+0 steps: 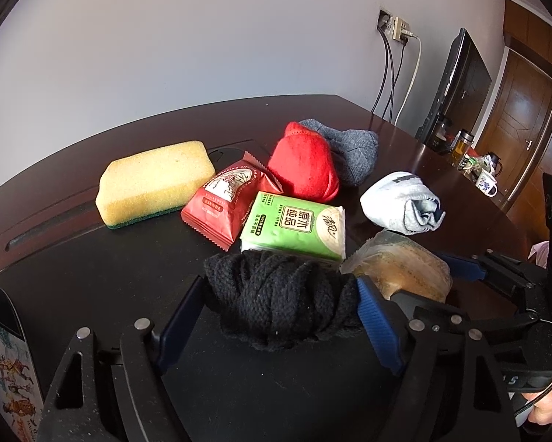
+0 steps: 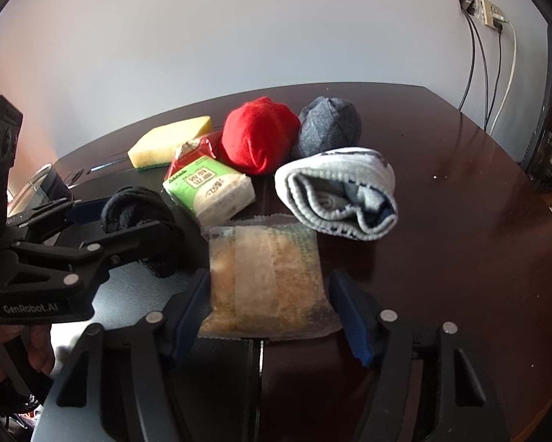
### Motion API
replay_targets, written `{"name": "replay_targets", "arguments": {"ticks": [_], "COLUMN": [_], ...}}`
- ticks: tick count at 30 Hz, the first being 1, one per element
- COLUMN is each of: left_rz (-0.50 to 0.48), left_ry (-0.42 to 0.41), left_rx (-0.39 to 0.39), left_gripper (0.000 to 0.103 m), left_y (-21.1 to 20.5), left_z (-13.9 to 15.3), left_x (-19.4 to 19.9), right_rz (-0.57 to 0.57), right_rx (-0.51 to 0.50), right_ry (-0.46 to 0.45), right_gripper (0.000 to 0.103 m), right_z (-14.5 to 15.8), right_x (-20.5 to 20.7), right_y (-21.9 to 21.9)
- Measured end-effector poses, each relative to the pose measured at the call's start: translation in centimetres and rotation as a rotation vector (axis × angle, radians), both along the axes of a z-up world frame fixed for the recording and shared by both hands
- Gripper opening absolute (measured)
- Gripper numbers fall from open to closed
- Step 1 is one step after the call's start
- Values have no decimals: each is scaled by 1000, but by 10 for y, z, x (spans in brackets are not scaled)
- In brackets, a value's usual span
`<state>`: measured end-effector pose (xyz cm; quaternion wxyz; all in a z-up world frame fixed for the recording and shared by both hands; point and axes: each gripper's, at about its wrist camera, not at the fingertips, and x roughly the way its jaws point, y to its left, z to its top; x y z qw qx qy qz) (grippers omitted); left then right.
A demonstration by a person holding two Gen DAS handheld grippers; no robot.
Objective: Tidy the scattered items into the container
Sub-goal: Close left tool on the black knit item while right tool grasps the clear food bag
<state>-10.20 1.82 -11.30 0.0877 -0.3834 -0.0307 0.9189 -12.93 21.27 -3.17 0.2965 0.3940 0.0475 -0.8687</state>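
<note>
The left gripper [image 1: 279, 309] has its jaws pressed against both sides of a black knitted sock ball [image 1: 276, 302]. The right gripper [image 2: 270, 294] brackets a clear-wrapped brown snack pack [image 2: 268, 280], left pad touching, right just clear. At twelve o'clock on the dark surface [image 2: 460, 202] lies a green tissue pack [image 1: 294, 224].

We hold the left hand-held gripper [image 1: 281, 316] angled down at the tabletop [image 1: 91, 265], its blue pads [image 1: 377, 326] pressed against a black knitted bundle [image 1: 276, 302]. Just beside it, our right hand-held gripper [image 2: 270, 305] straddles a clear packet [image 2: 268, 280], left pad touching, right pad just clear.
</note>
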Motion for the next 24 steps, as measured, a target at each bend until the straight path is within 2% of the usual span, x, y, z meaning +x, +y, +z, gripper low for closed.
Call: {"name": "replay_targets", "arguments": {"ticks": [2,17,24], "left_rz": [1,-2,5], "left_ry": [1,32,44], "left_rx": [3,50,80], "left_gripper": [81,62,57], "left_y": [-2,-12,-19], "left_z": [0,10,14], "left_x": [2,15,21], "right_rz": [5,-8,-9], "right_rx": [-19,-75,-100], "right_ry": [-2,17,40], "right_gripper": [57,56,56], "right_z": [0,16,27], "right_x": [0,13,27], "right_y": [2,18,19]}}
